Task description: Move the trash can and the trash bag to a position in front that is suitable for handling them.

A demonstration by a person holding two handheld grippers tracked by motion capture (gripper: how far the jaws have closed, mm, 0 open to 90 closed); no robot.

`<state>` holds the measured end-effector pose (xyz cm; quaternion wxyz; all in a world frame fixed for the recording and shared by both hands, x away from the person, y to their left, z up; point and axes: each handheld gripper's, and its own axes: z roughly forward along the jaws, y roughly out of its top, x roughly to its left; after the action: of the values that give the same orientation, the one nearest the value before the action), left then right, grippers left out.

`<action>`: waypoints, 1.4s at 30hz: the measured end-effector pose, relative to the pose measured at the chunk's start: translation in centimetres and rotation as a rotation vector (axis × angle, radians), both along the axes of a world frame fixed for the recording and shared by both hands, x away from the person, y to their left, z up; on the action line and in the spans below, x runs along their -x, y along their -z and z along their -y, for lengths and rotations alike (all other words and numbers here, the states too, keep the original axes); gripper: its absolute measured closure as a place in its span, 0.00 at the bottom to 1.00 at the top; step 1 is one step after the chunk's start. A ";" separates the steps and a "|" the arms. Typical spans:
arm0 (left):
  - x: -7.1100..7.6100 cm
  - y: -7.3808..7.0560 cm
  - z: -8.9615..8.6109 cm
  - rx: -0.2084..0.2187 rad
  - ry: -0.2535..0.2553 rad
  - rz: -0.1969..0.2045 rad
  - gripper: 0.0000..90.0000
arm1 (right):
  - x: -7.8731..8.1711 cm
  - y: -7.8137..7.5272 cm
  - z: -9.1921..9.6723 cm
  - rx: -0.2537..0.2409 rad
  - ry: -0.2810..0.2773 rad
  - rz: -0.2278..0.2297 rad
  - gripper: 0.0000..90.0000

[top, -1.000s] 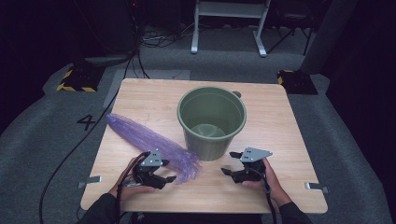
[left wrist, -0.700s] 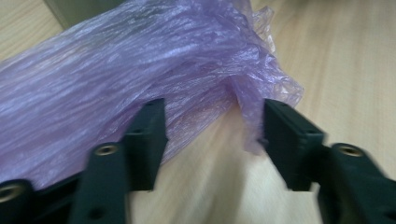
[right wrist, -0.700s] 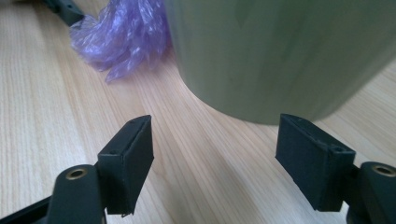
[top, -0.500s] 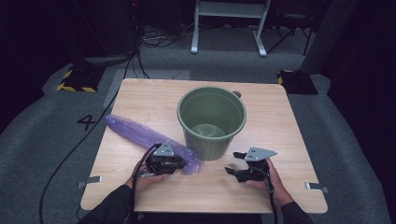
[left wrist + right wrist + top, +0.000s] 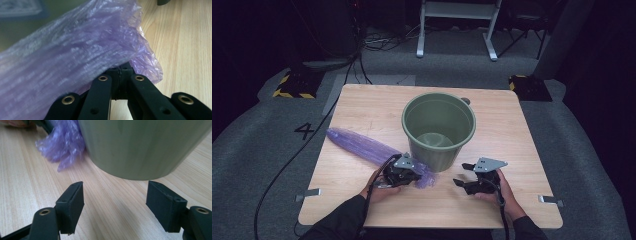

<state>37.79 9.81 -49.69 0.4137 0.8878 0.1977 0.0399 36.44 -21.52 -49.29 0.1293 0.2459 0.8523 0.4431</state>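
One "4" (image 5: 305,131) on floor (grey); left tongs (image 5: 412,176) clamp purple bag (image 5: 362,146).

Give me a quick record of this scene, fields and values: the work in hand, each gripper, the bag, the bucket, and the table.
work: picking up a purple plastic bag beside a green bucket
left gripper: jaws closed on the bag's near end
right gripper: open, nothing between the jaws, facing the bucket's wall
bag: lying flat, stretched to the left
bucket: upright, no bag inside it
table: light wood
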 end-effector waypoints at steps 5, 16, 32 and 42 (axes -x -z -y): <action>0.1 0.2 1.7 -0.012 0.036 0.001 1.00 | 0.0 0.0 0.2 -0.004 0.001 0.000 0.34; 1.2 -0.6 4.7 -0.013 0.065 0.027 0.73 | 0.3 -0.3 0.2 -0.022 -0.024 -0.006 0.28; 5.5 -3.9 -3.2 -0.003 -0.016 0.079 0.18 | 0.2 0.3 -2.1 0.067 -0.043 0.019 0.82; 5.4 -4.3 -9.8 -0.022 -0.204 0.111 0.18 | -0.5 0.6 0.3 0.102 0.019 0.012 1.00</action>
<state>32.38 19.58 -45.35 0.4078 0.8640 0.2636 0.1330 36.96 -21.78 -49.85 0.1512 0.2445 0.8706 0.3992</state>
